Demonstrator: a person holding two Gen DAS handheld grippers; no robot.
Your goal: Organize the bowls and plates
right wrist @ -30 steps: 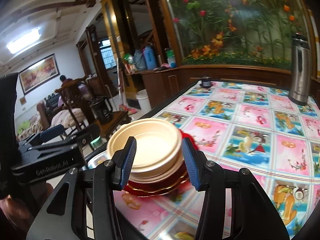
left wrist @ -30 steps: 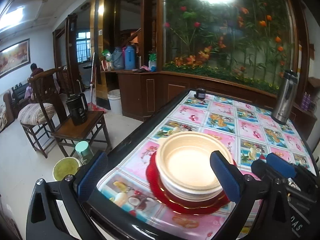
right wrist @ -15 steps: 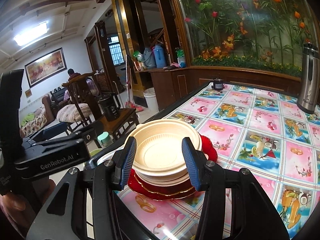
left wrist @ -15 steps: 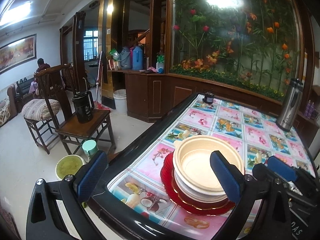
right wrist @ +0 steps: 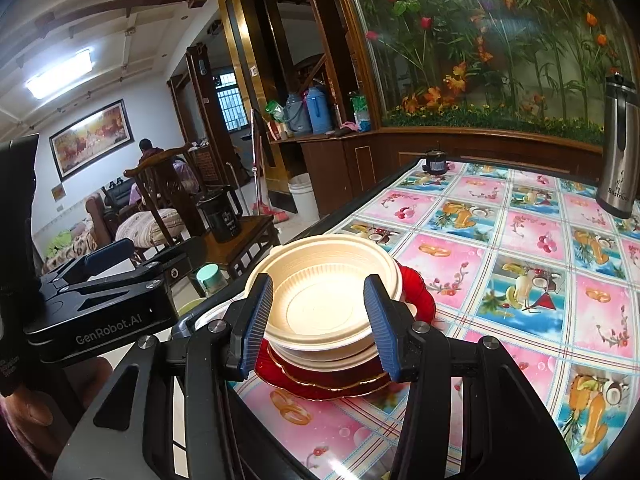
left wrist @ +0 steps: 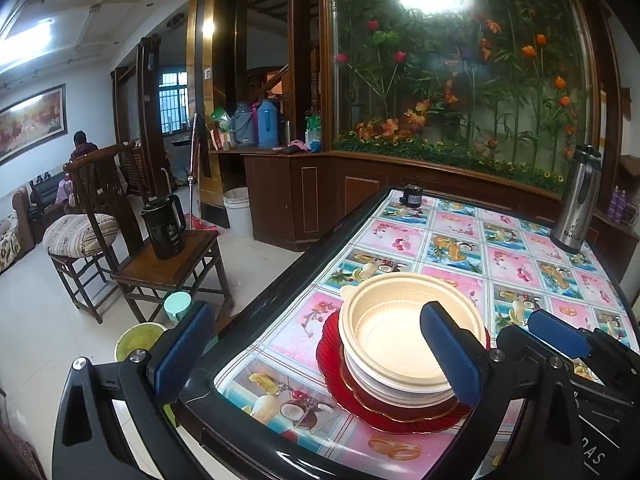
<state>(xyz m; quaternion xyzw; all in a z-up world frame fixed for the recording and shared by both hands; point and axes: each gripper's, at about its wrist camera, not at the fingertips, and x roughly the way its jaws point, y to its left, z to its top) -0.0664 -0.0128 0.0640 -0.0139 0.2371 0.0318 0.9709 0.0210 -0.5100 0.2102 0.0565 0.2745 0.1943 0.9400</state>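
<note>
Cream bowl (right wrist: 320, 300): sits on top of the stack, above white dishes and a red plate (left wrist: 340, 384), near the table's (left wrist: 460, 240) left edge.
Left gripper (left wrist: 320, 348): mine, spread wide, held level before the stack, holding nothing.
Right gripper (right wrist: 318, 320): mine, fingers apart, framing the bowl's near rim; contact unclear.
Writing: "GenRobot.AI" on my left gripper's body; the steel flask's (right wrist: 619, 148) label is too blurred to read.

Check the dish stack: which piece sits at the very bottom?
The red plate, flat on the tablecloth. It is the widest piece, its scalloped rim sticking out past the white dish and the cream bowl nested above it.
</note>
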